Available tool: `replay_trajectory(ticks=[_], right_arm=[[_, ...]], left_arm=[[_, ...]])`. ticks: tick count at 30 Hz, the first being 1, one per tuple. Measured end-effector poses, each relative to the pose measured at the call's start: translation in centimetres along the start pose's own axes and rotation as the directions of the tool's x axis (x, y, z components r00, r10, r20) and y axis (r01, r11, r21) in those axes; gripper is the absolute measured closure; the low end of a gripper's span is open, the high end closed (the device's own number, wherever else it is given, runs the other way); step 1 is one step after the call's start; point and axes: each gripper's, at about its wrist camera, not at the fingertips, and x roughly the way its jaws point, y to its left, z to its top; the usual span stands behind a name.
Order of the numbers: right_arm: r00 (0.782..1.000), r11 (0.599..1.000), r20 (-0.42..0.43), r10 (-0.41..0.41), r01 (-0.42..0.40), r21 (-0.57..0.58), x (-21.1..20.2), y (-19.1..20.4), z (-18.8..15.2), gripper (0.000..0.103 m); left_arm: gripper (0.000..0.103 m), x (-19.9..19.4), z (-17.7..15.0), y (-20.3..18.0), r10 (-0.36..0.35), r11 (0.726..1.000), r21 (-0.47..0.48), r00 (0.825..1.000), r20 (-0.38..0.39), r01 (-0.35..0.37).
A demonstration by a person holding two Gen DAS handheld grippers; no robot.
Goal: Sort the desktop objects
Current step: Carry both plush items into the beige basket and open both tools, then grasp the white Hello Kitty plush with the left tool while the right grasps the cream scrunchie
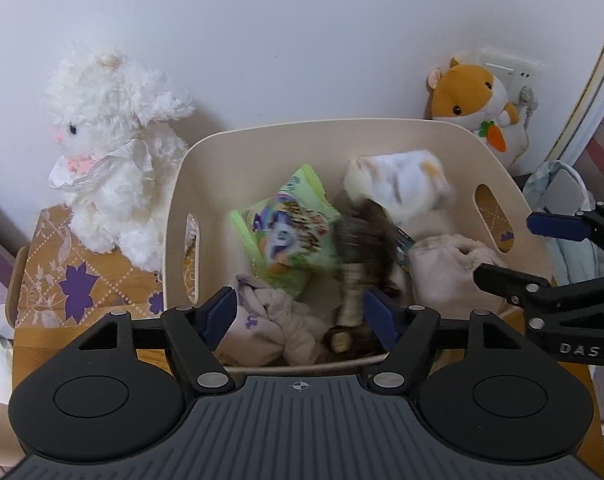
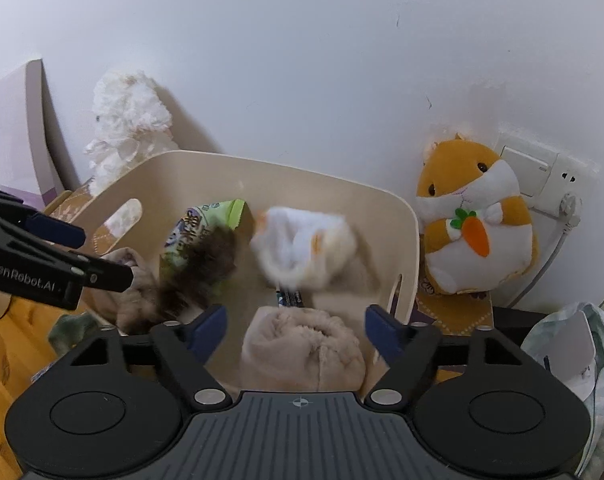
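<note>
A cream bin (image 1: 302,128) (image 2: 406,216) holds a green snack packet (image 1: 290,232) (image 2: 218,212), beige fluffy cloths (image 1: 450,268) (image 2: 302,344) and a dark pen-like item (image 2: 290,298). A brown bristly brush (image 1: 358,248) (image 2: 198,268) and a white-and-orange soft toy (image 1: 398,184) (image 2: 306,244) look blurred over the bin. My left gripper (image 1: 302,314) (image 2: 106,256) stands open above the bin's near edge, pads clear of the brush. My right gripper (image 2: 296,318) (image 1: 504,248) is open over the bin's right side, nothing pressed between its pads.
A white plush rabbit (image 1: 110,152) (image 2: 130,120) sits left of the bin on a patterned orange cloth (image 1: 82,280). An orange hamster plush (image 1: 474,100) (image 2: 474,216) leans on the wall by a socket (image 2: 550,176). A pale bag (image 2: 574,348) lies at the right.
</note>
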Motion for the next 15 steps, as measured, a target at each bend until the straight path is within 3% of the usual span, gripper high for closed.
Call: replay_trajectory(ticks=[4, 8, 15], right_arm=[[0.999, 1.0, 0.05, 0.011, -0.012, 0.028, -2.7, -0.4, -1.2, 0.009], [0.998, 0.996, 0.047, 0.03, -0.034, 0.084, -4.9, -0.8, -3.2, 0.005], [0.999, 0.996, -0.009, 0.04, -0.04, 0.074, -8.3, -0.4, -8.3, 0.0]], left_arm=[[0.031, -2.2, -1.0, -0.1, -0.012, 0.998, 0.069, 1.0, 0.014, 0.011], [0.026, -4.9, -2.7, -0.2, -0.015, 0.992, 0.129, 0.999, 0.046, 0.009], [0.024, -7.3, -6.1, 0.7, -0.046, 0.997, 0.066, 0.999, -0.004, 0.046]])
